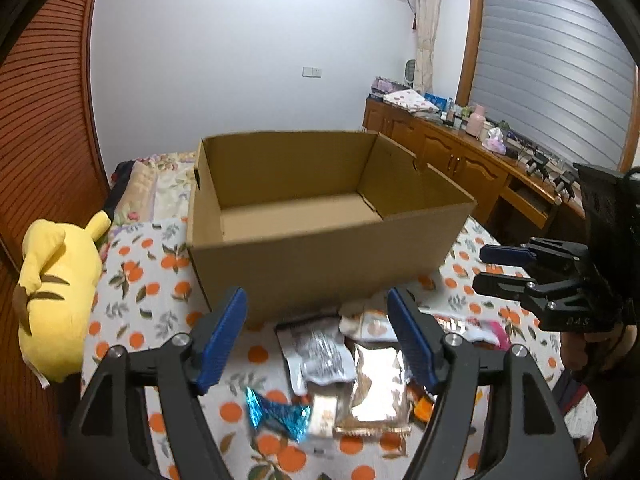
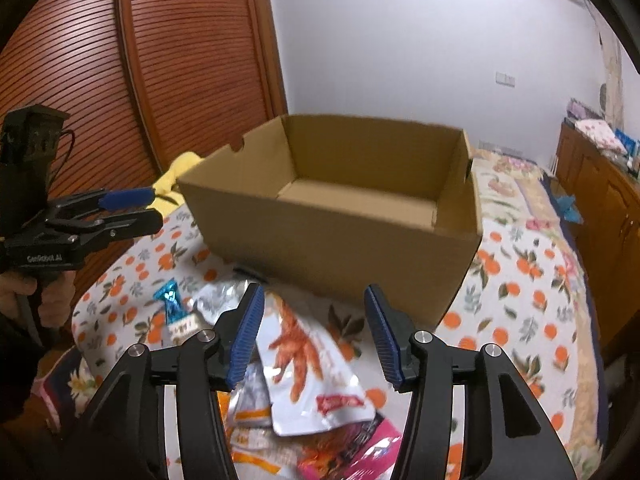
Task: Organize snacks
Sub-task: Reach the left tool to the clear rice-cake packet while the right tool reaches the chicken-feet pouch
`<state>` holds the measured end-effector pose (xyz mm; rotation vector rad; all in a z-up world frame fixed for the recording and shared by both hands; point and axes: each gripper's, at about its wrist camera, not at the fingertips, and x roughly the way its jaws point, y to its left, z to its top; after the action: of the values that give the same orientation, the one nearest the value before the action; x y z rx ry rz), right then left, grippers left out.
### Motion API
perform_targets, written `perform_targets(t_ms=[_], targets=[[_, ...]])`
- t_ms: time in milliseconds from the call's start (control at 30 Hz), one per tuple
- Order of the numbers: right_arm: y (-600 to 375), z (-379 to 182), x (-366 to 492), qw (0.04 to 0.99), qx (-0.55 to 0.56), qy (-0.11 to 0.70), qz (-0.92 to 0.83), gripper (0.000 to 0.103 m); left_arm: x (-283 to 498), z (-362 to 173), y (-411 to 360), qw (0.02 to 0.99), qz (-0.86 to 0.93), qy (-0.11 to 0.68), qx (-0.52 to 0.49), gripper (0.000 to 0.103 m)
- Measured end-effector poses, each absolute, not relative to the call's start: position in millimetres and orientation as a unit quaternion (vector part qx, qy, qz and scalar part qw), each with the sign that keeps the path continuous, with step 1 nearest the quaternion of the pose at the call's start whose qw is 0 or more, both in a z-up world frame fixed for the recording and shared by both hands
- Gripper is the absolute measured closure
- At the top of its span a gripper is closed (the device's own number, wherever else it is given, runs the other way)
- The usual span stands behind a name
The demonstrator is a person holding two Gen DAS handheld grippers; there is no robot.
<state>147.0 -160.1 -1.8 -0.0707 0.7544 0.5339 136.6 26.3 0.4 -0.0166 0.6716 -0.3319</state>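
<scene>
Both grippers, left (image 1: 316, 336) and right (image 2: 314, 334), are hovering spread and empty over the snacks (image 2: 316, 364) before the box (image 1: 320, 236) (still empty); each should be pinching one packet squarely.

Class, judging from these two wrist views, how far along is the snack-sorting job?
Nothing looks done: the open brown cardboard box shows only bare floor. In hand: nothing; the left gripper and right gripper are open and empty. Left: the shiny foil snack packets and blue-wrapped candy, all on the orange-print bedspread.
</scene>
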Motion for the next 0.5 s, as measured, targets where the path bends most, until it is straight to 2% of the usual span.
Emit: perform_targets(t_ms=[167, 500], targets=[[-157.9, -21.3, 141.2, 0.878, -0.015, 0.39, 0.275, 0.049, 120.3, -14.7, 19.6, 0.926, -0.169, 0.338, -0.006, 0.03], [-138.3, -37.6, 138.7, 0.867, -0.047, 0.408, 0.283, 0.049, 102.8, -30.0, 6.7, 0.92, -0.18, 0.348, 0.01, 0.03]])
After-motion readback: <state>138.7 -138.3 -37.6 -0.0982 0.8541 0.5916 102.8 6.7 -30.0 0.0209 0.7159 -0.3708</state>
